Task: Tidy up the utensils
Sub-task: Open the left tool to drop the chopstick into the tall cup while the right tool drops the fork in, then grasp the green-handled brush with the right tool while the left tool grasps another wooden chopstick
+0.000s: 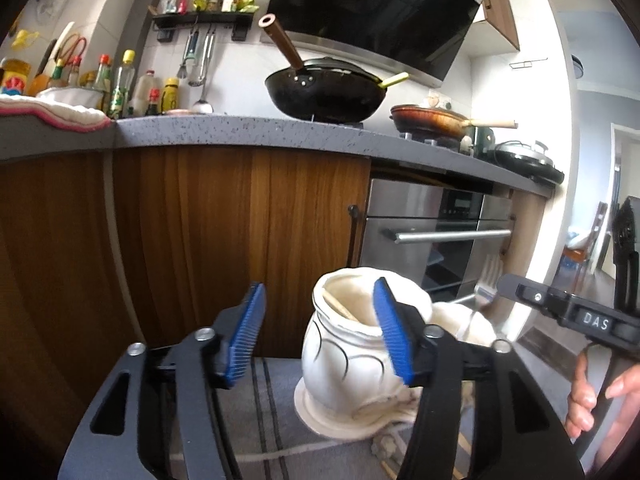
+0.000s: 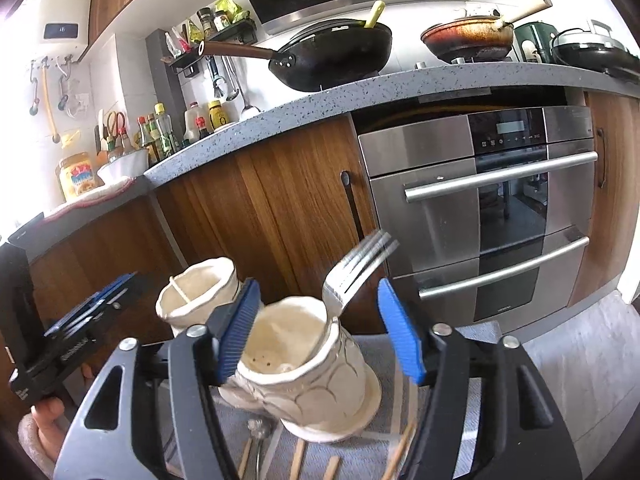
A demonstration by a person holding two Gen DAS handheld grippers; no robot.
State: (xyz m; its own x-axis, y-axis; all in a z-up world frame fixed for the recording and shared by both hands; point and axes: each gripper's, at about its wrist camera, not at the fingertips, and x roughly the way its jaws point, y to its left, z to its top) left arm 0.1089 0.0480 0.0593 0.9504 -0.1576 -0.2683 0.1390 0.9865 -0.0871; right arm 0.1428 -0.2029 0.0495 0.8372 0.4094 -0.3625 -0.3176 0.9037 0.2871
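Observation:
In the left wrist view a white ceramic holder (image 1: 340, 364) with black swirls stands on a grey striped cloth (image 1: 276, 392), a wooden chopstick (image 1: 340, 306) leaning inside it. My left gripper (image 1: 319, 304) is open, its right pad in front of the holder's rim and pressing on nothing. In the right wrist view a second cream holder (image 2: 316, 380) stands close in front with a fork (image 2: 356, 276) in it, tines up. My right gripper (image 2: 318, 304) is open around this holder's top, both pads clear of the fork. The first holder (image 2: 196, 296) stands behind on the left.
Loose chopsticks (image 2: 298, 460) and a spoon (image 2: 258, 430) lie on the cloth below the near holder. Wooden cabinet doors (image 2: 288, 200) and a steel oven (image 2: 500, 208) stand right behind. On the counter (image 1: 240, 130) above are a wok (image 1: 324, 92), a pan and bottles.

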